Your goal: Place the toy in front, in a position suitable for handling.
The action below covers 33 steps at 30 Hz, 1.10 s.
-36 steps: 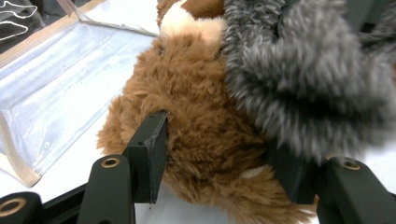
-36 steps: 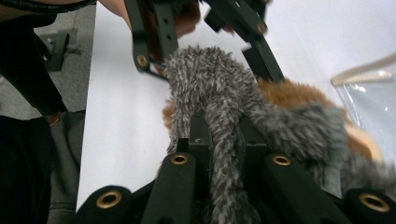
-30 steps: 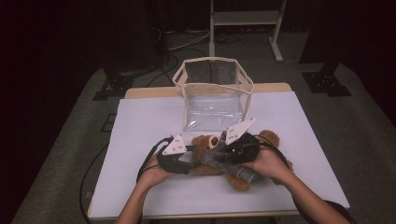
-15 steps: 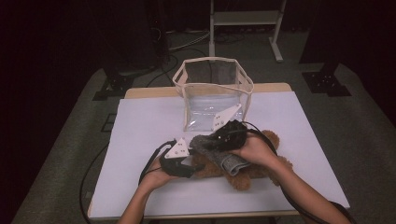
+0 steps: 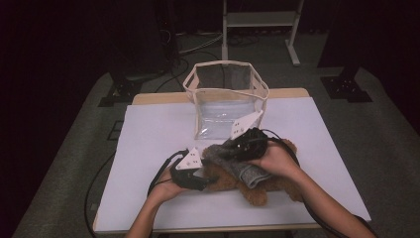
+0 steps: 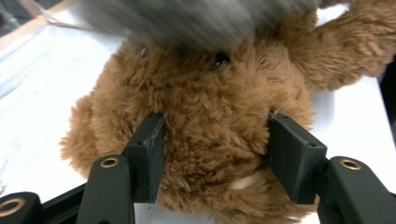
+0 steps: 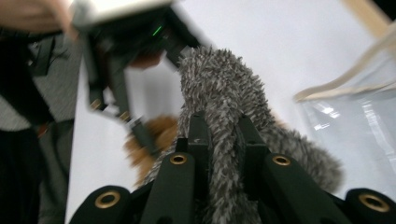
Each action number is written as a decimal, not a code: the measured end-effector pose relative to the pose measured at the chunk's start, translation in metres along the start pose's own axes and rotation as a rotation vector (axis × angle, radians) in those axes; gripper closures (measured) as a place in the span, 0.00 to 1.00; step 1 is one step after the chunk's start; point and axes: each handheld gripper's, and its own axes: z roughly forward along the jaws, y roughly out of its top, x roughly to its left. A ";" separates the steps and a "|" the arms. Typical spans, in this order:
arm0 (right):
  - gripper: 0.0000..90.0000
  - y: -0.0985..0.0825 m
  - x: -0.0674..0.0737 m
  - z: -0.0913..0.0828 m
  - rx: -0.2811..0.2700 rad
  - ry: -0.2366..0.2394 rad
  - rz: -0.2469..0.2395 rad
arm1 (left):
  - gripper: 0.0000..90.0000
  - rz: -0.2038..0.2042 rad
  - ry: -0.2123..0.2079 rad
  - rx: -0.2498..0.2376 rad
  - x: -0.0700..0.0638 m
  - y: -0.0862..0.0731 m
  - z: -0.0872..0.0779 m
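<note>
The left gripper (image 6: 212, 158) is clamping the brown teddy bear (image 6: 210, 130) lying on the tabletop (image 5: 158, 144). The right gripper (image 7: 223, 128) is pinching a grey fuzzy cloth (image 7: 219, 88), apparently draped over the bear. Pulling it upward could drag the bear along, or let the cloth slip.

Brown plush bear (image 5: 257, 191) lying on desk near front edge, head toward left; grey fuzzy cloth (image 5: 233, 161) draped over it, partly lifted.

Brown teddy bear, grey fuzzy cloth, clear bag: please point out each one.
brown teddy bear (image 6: 210, 112), left gripper view, on its face.
grey fuzzy cloth (image 7: 219, 88), right gripper view, on its raised fold.
clear bag (image 5: 225, 106), high view, on its front wall.
</note>
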 end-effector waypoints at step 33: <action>0.87 -0.031 -0.018 -0.006 0.027 0.045 0.090 | 0.44 0.025 -0.044 -0.007 -0.003 0.004 -0.002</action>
